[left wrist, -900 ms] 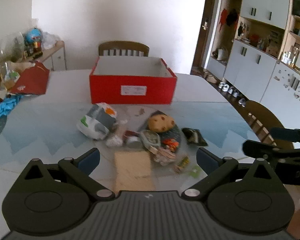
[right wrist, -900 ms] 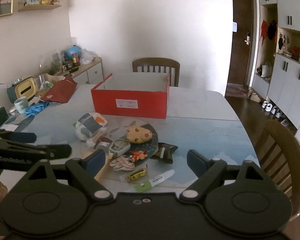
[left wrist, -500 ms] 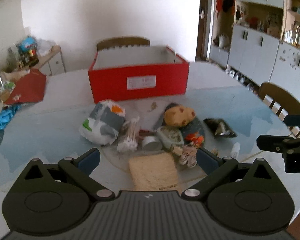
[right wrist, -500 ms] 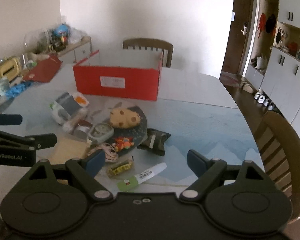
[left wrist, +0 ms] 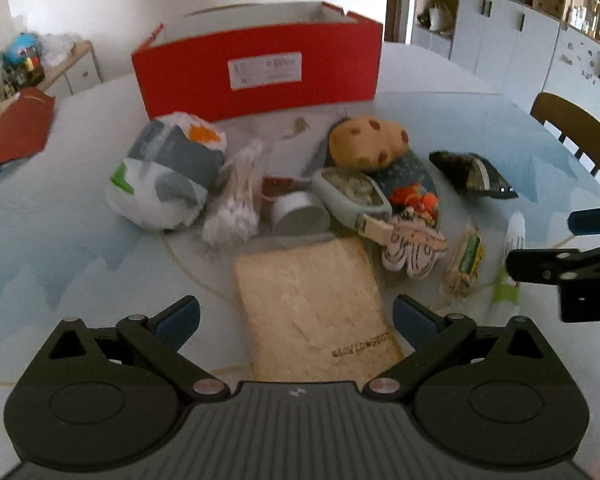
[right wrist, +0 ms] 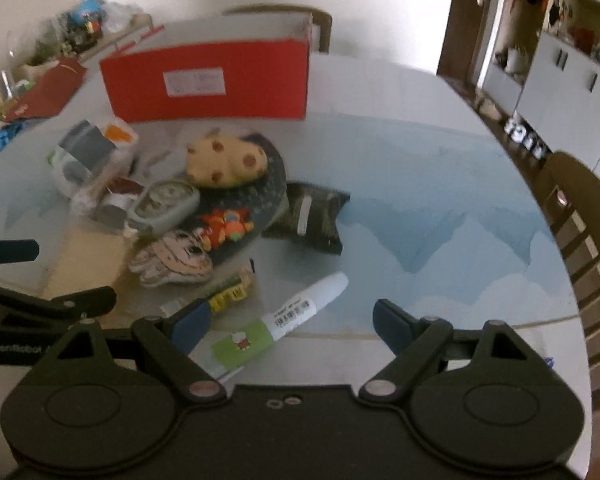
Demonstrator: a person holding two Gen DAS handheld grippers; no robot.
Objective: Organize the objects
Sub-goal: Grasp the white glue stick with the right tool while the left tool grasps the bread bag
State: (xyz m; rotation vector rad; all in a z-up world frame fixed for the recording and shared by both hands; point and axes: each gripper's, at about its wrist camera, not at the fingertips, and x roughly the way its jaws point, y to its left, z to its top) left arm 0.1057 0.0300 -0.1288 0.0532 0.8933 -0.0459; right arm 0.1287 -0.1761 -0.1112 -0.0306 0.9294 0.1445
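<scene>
A pile of small items lies in front of an open red box (left wrist: 260,68) (right wrist: 208,80). My left gripper (left wrist: 296,316) is open and hovers low over a flat tan packet (left wrist: 312,300), its pads apart from the packet's edges. My right gripper (right wrist: 292,322) is open too, just above a white-and-green tube (right wrist: 300,310) that lies slantwise between its fingers, untouched. Beyond are a spotted plush (left wrist: 366,142) (right wrist: 226,160), a grey-green tin (left wrist: 352,196), a tape roll (left wrist: 296,212), a bag of cotton swabs (left wrist: 236,196) and a dark foil packet (right wrist: 312,216).
A white-and-grey pack (left wrist: 168,176) lies at the pile's left, a small yellow-green pack (right wrist: 230,292) beside the tube. A red folder (left wrist: 16,128) sits at the far left. Wooden chairs (right wrist: 580,232) stand at the table's right and behind the box. Bare blue tabletop (right wrist: 440,208) stretches to the right.
Both grippers have come forward and down toward the pile, so the items now look much larger and nearer. Both have stayed open and nothing has been picked up.
</scene>
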